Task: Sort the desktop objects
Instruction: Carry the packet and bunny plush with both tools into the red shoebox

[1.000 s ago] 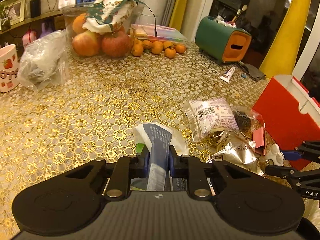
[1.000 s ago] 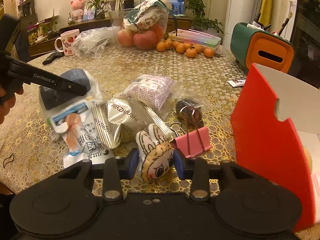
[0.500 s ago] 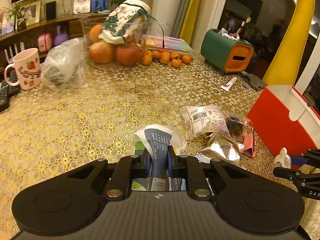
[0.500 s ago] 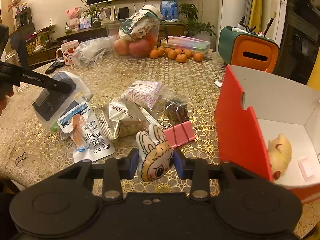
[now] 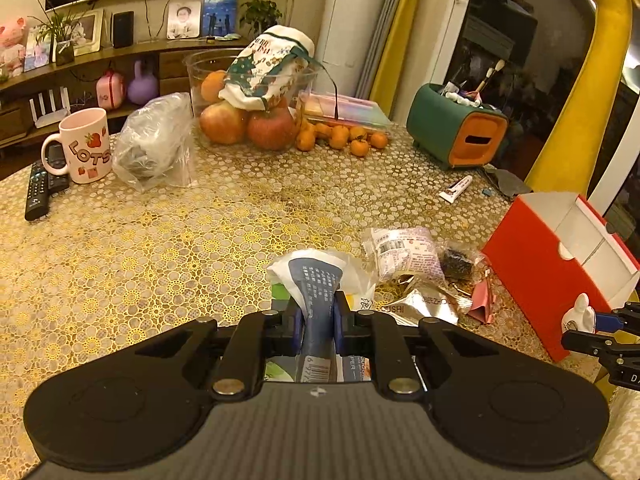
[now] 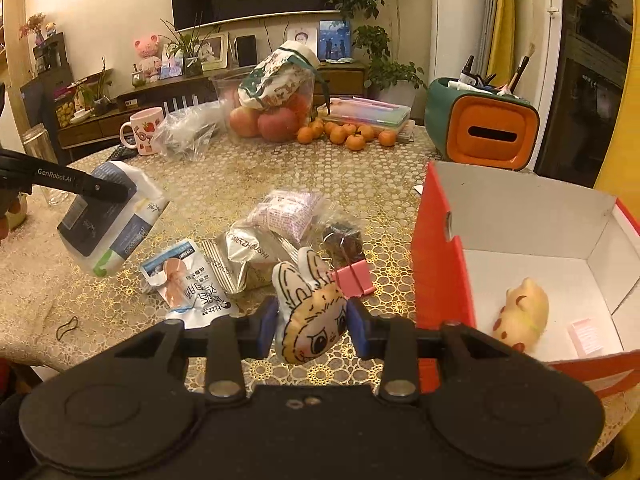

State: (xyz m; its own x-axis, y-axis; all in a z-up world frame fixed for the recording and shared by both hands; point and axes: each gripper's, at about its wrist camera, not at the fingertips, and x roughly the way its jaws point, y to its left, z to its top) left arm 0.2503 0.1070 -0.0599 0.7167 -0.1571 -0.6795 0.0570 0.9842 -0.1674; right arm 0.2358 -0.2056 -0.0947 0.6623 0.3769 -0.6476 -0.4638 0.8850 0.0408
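Observation:
My left gripper (image 5: 316,322) is shut on a white and dark blue tissue pack (image 5: 316,280) and holds it above the table; the pack also shows at the left of the right wrist view (image 6: 112,220). My right gripper (image 6: 312,326) is shut on a flat rabbit-eared doll (image 6: 310,312), held above the table just left of the open red box (image 6: 440,264). The box holds a yellow pig toy (image 6: 522,312) and a pink card (image 6: 586,334). Snack packets (image 6: 256,248), a squid snack bag (image 6: 188,284) and a pink binder clip (image 6: 354,278) lie on the table.
At the back stand a fruit bowl (image 5: 248,100), several small oranges (image 5: 344,138), a pink mug (image 5: 86,146), a clear plastic bag (image 5: 156,144), remotes (image 5: 40,188) and a green and orange organiser (image 5: 460,136). A small tube (image 5: 456,189) lies near the box. A black hair tie (image 6: 66,326) lies at the front left.
Both grippers have risen with their loads. The tissue pack has left the table, and the right gripper has moved right, so the inside of the red box now shows.

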